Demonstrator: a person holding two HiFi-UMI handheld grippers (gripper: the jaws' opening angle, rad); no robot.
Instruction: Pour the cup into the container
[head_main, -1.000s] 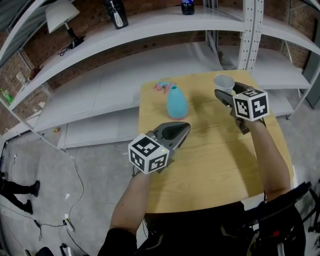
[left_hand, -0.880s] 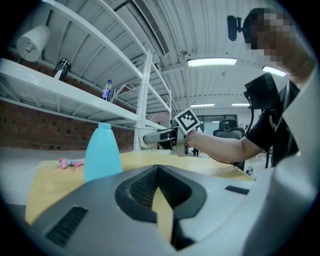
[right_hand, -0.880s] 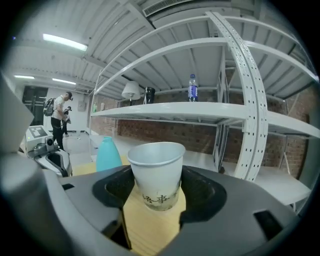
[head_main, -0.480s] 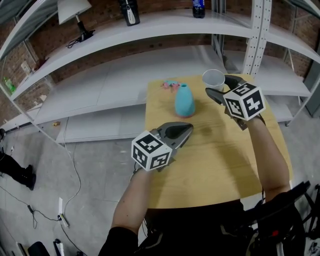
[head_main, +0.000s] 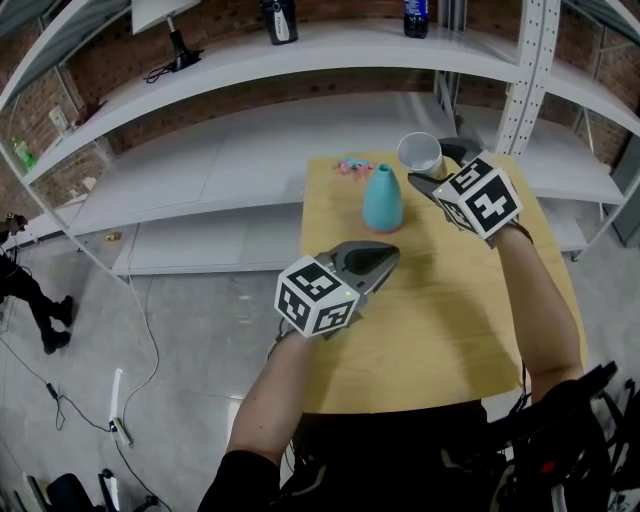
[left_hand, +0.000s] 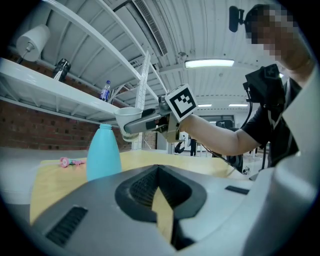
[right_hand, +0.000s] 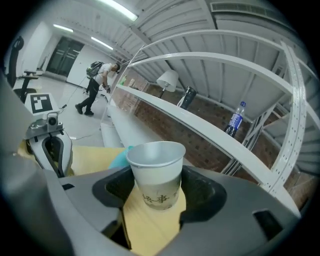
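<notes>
Right gripper (head_main: 437, 168) carries the cup (head_main: 420, 153) toward 9 o'clock, gap to the blue container (head_main: 382, 200) shrinking, cup now near its neck at 2 o'clock.

Light wooden table (head_main: 430, 330), square top, stands on a grey concrete floor (head_main: 200, 330). Two items rest directly on the top. A blue container (head_main: 382, 199) stands upright near the far edge. A small pink object (head_main: 350, 165), kind not discernible, lies at the far left corner, near the container but apart from it. A thin cable (head_main: 152, 330) lies on the floor left of the table.
</notes>
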